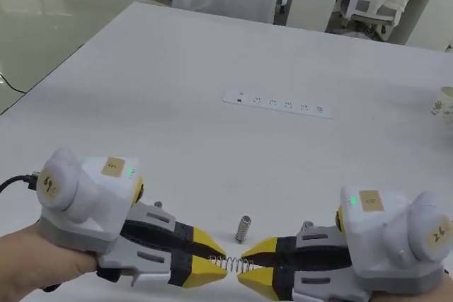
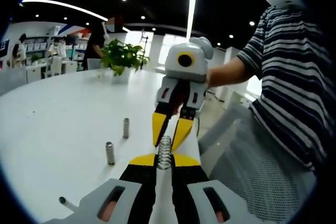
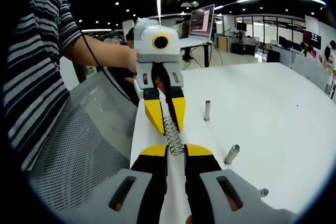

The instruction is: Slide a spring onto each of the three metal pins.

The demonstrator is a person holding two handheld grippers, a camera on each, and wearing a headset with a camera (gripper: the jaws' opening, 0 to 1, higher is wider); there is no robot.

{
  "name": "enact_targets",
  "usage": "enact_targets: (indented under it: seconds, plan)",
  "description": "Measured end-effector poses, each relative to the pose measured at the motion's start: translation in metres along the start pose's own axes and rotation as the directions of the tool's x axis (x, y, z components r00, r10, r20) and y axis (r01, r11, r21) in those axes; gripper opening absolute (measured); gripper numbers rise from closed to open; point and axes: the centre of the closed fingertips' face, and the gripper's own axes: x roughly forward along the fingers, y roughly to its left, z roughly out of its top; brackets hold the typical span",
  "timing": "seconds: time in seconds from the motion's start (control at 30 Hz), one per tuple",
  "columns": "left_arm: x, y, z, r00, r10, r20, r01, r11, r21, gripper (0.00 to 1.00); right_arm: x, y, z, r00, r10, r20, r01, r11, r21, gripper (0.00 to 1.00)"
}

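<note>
Writing: each tool carries a tan square sticker on top; its print is too small to read. The rounded rear ends have handwritten marks. The right one looks like "26", but I can't confirm that, and the left one is illegible. A green indicator is lit on both housings. The power strip (image 1: 277, 103) further back on the worktop (image 1: 177, 90) has no readable print.

Left tool (image 1: 218, 263): clenched on one end of the held spring (image 1: 233, 264). In the left gripper view the yellow tips of the left tool (image 2: 164, 159) sit close together with the coil (image 2: 165, 149) between them.

Right tool (image 1: 248, 263): clenched on the opposite end. In the right gripper view its tips (image 3: 176, 150) pinch the coil (image 3: 172, 135), and the left tool (image 3: 167, 124) faces it head-on.

Held spring: it sits at the near edge of the worktop, bridging the two sets of tips. Its long axis is roughly horizontal, running left to right in the head view, and in each gripper view it lies along that tool's own jaw line. I can't tell whether a pin is inside it.

Sprung pin (image 1: 243, 228): stands on the worktop just beyond the tips, wrapped in coils and leaning slightly. It also appears in the left gripper view (image 2: 109, 152) and the right gripper view (image 3: 231, 154).

Bare pin (image 2: 126, 128): upright, axis vertical, near the sprung pin but not touching it. It also appears in the right gripper view (image 3: 207, 110).

Small metal piece (image 2: 65, 202): lies flat on the worktop. It is too distorted to identify.
</note>
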Motion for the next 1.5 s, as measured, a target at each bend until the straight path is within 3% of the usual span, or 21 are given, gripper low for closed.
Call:
enact_targets:
  seconds: [0.13,0.2,0.23,0.3,0.57,0.73,0.97,1.5]
  plan:
    - [0.001,-0.001,0.001,1.0000,-0.005,0.008,0.005,1.000,-0.003,0.02,-0.005,0.000,0.006,1.0000,0.004,-0.002,-0.005,0.999,-0.048,0.08]
    - [0.000,0.001,-0.005,0.9998,0.003,-0.020,-0.003,1.000,0.020,0.02,-0.007,0.002,0.014,0.9991,0.022,0.036,-0.020,0.999,-0.042,0.07]
    - [0.001,-0.001,-0.003,1.0000,-0.005,-0.005,0.005,1.000,-0.003,0.02,-0.008,0.003,0.016,0.9990,0.028,0.035,-0.027,0.998,-0.049,0.07]
    - [0.002,0.000,-0.004,0.9998,0.006,-0.017,-0.005,1.000,0.020,0.02,-0.005,0.002,0.013,0.9996,0.028,0.002,-0.028,0.996,-0.083,0.07]
    - [0.001,0.003,-0.006,0.9996,0.023,-0.018,-0.022,0.999,0.026,0.02,-0.004,0.003,0.026,0.9995,0.024,0.021,-0.021,0.991,-0.130,0.07]
    - [0.007,0.001,-0.006,0.9995,0.020,-0.023,-0.019,0.999,0.040,0.02,0.002,0.008,0.044,0.9985,0.025,0.050,-0.015,0.982,-0.190,0.07]
    - [0.011,-0.003,-0.001,0.9998,0.013,-0.014,-0.012,0.999,0.051,0.02,0.008,0.015,0.052,0.9986,0.023,0.047,-0.009,0.960,-0.278,0.07]
    - [0.008,-0.002,0.000,0.9988,0.049,-0.006,-0.049,0.999,0.010,0.04,0.011,0.014,0.056,0.9982,0.016,0.058,0.001,0.959,-0.282,0.07]
